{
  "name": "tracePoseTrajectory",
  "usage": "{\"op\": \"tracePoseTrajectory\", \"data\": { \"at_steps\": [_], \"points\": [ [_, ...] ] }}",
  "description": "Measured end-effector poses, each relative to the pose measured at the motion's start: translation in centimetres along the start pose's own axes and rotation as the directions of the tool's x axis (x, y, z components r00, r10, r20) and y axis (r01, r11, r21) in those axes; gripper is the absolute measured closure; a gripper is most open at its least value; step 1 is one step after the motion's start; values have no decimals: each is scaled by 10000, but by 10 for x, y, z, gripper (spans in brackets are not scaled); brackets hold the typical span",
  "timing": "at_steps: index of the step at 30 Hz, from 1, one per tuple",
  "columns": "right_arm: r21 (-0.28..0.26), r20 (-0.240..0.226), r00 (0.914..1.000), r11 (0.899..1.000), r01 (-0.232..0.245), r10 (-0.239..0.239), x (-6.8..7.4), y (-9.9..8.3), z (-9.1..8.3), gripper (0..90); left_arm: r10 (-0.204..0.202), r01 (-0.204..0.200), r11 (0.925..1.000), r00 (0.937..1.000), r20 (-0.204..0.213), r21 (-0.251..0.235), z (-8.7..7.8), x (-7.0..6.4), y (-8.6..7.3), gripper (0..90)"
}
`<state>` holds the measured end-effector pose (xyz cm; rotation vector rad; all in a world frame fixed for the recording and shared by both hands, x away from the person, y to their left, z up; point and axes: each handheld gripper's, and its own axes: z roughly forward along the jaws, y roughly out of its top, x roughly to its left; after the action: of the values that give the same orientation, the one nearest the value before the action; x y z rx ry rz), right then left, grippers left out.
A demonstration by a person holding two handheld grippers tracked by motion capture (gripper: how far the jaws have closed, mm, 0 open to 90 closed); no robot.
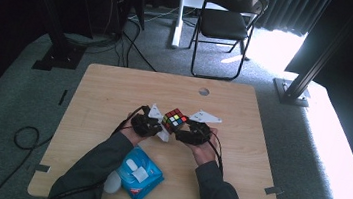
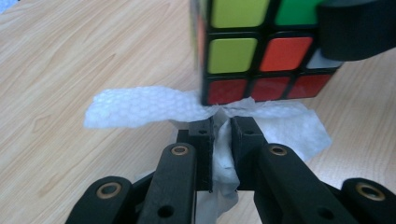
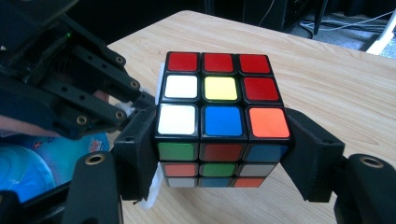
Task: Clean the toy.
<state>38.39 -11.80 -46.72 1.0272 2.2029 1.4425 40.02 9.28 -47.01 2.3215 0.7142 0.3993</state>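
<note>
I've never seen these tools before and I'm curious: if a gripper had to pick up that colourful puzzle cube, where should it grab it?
Best on two opposite flat faces, jaws coming in from the sides, as the right gripper does now with the cube. The faces are parallel and flat, so pads sit flush; corners or edges would likely slip.

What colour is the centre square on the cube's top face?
Yellow, on the cube; clearest in the right gripper view.

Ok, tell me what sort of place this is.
Probably a lab or studio set up for recording: a lone wooden table on grey carpet, black metal stands bolted at the sides, dark curtains and a folding chair behind.
</note>
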Motion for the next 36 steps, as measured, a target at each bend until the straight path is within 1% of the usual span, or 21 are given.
{"op": "tracePoseTrajectory", "data": {
  "at_steps": [5, 9, 15, 19, 23, 26, 27, 32, 36],
  "points": [
    [-51, 7, 10000, 10000, -66, 66, 0, 0, 0, 342, 368, -369, 9993, 9991, 224, 69, 3, -9, 3, 817],
    [-100, 61, 9999, 9998, -153, 153, 0, 0, 0, 343, 578, -580, 9983, 9978, 337, 67, 3, -15, 5, 817],
    [-181, 132, 9997, 9996, -211, 214, -1, 1, -1, 343, 931, -939, 9955, 9944, 501, 128, 5, -24, 8, 817],
    [-234, 182, 9995, 9994, -236, 240, -2, 1, -1, 343, 1268, -1281, 9916, 9897, 661, 169, 6, -31, 10, 816],
    [-318, 203, 9991, 9989, -358, 364, -3, 1, -2, 342, 1478, -1489, 9888, 9859, 788, 81, 7, -37, 12, 816],
    [-313, 245, 9989, 9988, -388, 396, -3, 1, -3, 342, 1490, -1501, 9886, 9854, 819, 75, 8, -37, 13, 815],
    [-309, 247, 9988, 9986, -425, 432, -4, 1, -3, 343, 1461, -1473, 9890, 9864, 748, 110, 9, -36, 13, 816],
    [-337, 225, 9986, 9983, -481, 489, -4, 1, -3, 343, 1027, -1028, 9947, 9934, 504, -10, 7, -28, 12, 813],
    [-376, 191, 9985, 9980, -512, 519, -4, 1, -4, 342, 690, -684, 9976, 9969, 390, -142, 4, -20, 11, 813]
  ]
}}
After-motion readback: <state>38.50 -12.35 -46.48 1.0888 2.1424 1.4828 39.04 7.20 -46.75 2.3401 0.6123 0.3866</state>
